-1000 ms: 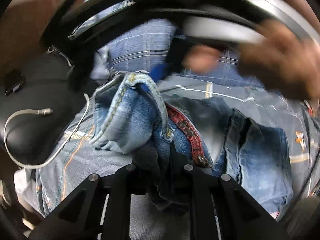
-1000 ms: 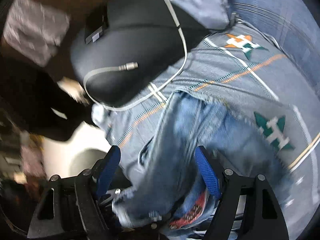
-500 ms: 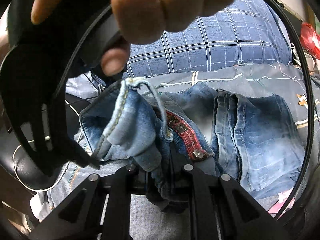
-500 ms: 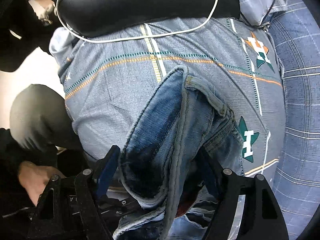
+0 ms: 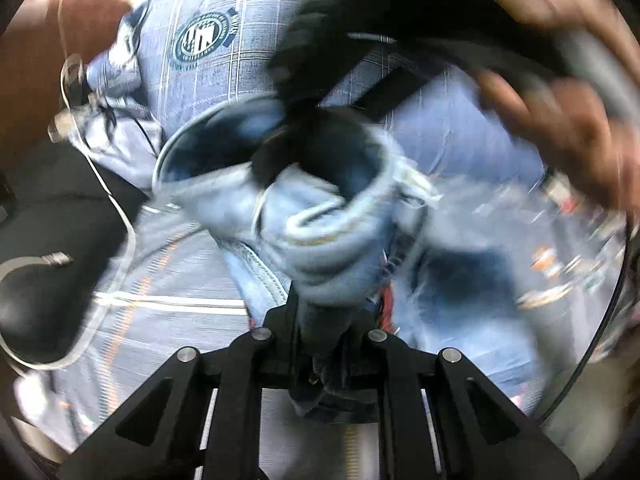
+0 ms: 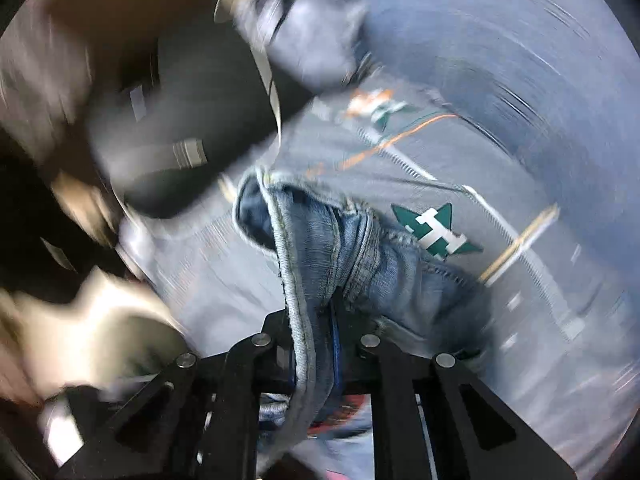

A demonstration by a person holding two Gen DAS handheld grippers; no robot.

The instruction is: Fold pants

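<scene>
The blue denim pants [image 5: 320, 232] are bunched up in front of my left gripper [image 5: 324, 320], which is shut on a fold of the waistband. The rest of the pants lies blurred on the bed to the right. In the right wrist view my right gripper [image 6: 316, 328] is shut on another part of the pants [image 6: 328, 240], with a stitched hem running between its fingers. Both views are motion-blurred. The other gripper and the hand holding it [image 5: 560, 92] cross the top right of the left wrist view.
A grey bedsheet with star logos [image 6: 436, 232] covers the bed. A blue checked pillow [image 5: 208, 52] lies at the back. A black cushion with a white cable [image 5: 52, 258] lies on the left. A wooden headboard [image 5: 32, 52] shows at the far left.
My right gripper has shut on the pants; half a second ago its fingers stood apart around the fabric. Both grippers have swung fast and the denim has lifted and bunched.
</scene>
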